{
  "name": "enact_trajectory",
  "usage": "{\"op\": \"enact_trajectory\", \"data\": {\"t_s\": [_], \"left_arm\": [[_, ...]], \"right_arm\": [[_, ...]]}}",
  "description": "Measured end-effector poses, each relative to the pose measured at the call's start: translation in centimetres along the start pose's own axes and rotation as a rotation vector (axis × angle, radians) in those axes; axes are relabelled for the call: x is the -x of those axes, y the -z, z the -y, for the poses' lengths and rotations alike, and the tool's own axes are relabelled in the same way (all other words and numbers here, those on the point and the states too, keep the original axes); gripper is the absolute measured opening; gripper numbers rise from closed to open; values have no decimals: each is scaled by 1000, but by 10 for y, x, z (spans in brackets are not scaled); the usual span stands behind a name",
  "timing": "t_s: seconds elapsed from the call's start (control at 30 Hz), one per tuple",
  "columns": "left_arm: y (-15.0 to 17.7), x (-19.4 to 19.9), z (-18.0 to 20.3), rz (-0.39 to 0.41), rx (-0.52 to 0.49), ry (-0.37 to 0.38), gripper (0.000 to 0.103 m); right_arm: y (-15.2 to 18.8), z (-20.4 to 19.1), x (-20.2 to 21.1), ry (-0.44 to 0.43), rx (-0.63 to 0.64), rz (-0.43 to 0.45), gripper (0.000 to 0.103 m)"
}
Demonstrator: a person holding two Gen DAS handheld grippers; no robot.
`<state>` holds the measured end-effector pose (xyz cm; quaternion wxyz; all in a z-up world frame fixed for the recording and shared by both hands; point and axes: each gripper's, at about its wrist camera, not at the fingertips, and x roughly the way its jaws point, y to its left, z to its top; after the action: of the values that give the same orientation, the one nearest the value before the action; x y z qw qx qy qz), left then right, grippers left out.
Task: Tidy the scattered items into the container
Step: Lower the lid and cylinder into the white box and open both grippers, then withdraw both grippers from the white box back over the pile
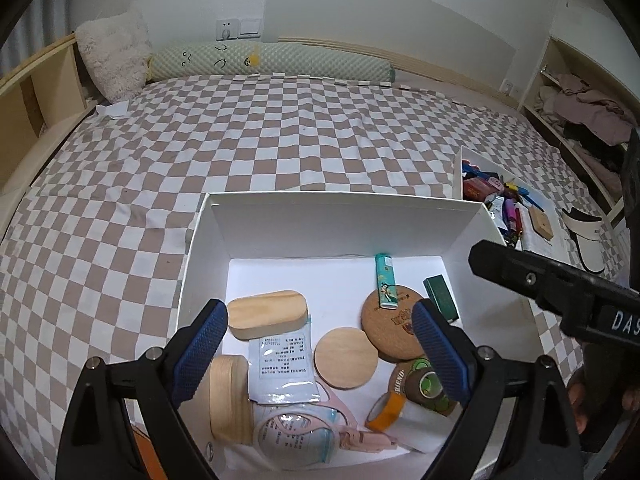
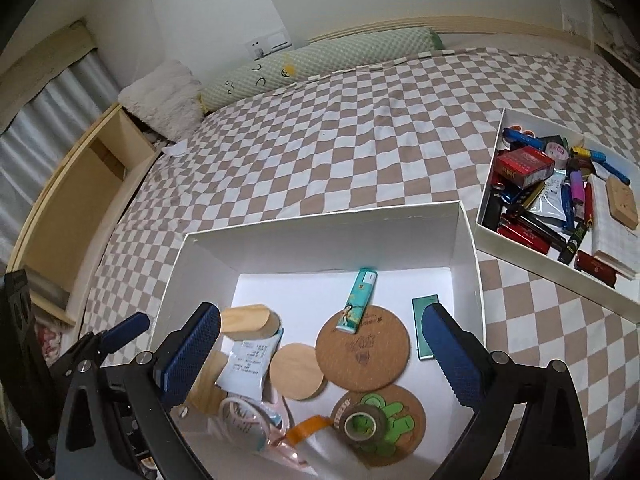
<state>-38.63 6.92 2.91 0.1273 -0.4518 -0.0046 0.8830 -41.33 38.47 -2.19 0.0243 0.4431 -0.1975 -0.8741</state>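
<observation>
A white box [image 1: 340, 216] on the checked bed holds the tidied items. Among them are a teal lighter [image 1: 385, 280], a cork coaster [image 1: 394, 328], a green case [image 1: 440, 298], an oblong wood block [image 1: 268, 314], a round wood disc [image 1: 346, 358], a white packet [image 1: 282, 364] and tape rolls [image 1: 426, 384]. My left gripper [image 1: 320, 354] hovers open over the box's near half, nothing between its blue pads. My right gripper [image 2: 322, 356] also hangs open and empty above the same box [image 2: 320, 240]. Below it lie the lighter [image 2: 358, 302] and a cactus coaster [image 2: 380, 424].
A second white tray [image 2: 560, 266] to the right is filled with several lighters, pens and a red pack. A long green bolster [image 1: 272, 62] and fluffy pillow [image 1: 114, 56] lie at the bed's head. A white visor [image 1: 586, 240] sits far right, by a shelf of clothes.
</observation>
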Motion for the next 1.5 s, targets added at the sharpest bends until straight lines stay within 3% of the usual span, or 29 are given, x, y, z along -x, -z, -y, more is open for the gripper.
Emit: {"op": "enact_trajectory", "data": {"t_s": [0.47, 0.8, 0.93, 1.5], "left_arm": [[21, 12, 0, -17, 4, -5, 94], [28, 44, 2, 13, -13, -2, 94], [36, 54, 2, 22, -17, -12, 103], [54, 98, -2, 40, -3, -24, 103]], "right_arm": [[21, -6, 21, 19, 36, -6, 101], [40, -7, 40, 45, 50, -5, 101], [48, -10, 54, 57, 65, 24, 102], [79, -22, 100, 106, 132, 85, 103]]}}
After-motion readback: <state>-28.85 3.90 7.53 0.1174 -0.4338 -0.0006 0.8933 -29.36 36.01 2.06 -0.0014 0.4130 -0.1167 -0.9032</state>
